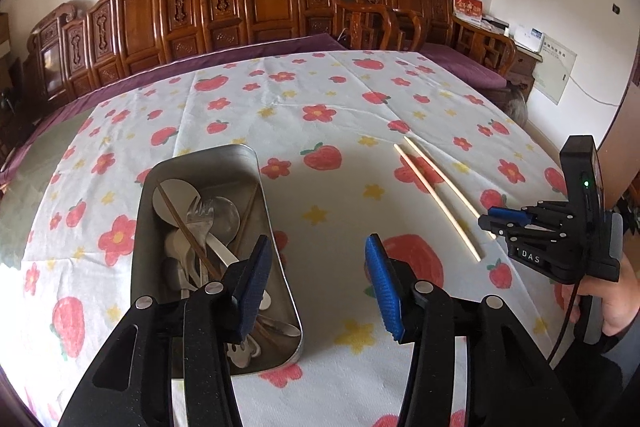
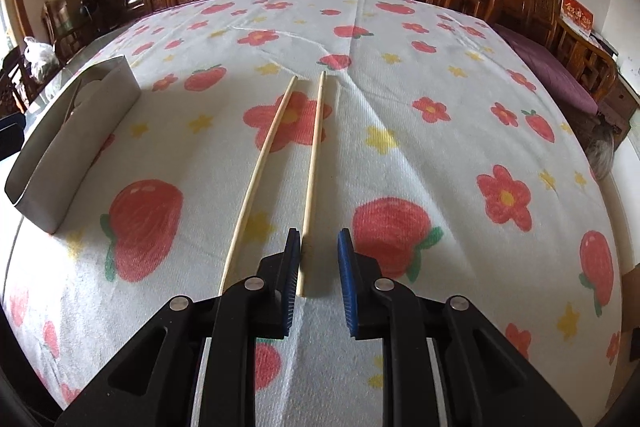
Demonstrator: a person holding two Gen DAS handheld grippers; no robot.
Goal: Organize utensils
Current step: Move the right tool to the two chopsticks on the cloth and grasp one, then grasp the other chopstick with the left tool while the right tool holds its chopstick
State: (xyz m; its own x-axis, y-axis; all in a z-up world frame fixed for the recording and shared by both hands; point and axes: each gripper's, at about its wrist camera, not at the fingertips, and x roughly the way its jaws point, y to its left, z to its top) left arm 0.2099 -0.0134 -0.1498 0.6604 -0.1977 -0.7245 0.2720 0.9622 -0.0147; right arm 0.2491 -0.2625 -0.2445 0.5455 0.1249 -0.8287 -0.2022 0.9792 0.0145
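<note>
The right gripper [image 2: 319, 255] stands low over the tablecloth [image 2: 400, 99] with its jaws a narrow gap apart – the near end of 1 pale chopstick [image 2: 313, 167] lies between them, unpinched; the other chopstick [image 2: 260, 171] lies just outside. The left gripper [image 1: 316, 287] is half open, empty (beside the metal tin [image 1: 276, 235] of spoons and forks).

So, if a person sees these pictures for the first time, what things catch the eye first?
Probably the white tablecloth printed with red strawberries and flowers, which fills both views. Next, the two pale wooden chopsticks lying side by side on it, one with its near end between the right gripper's blue fingers. To the left stands a rectangular metal tin full of spoons and forks.
</note>
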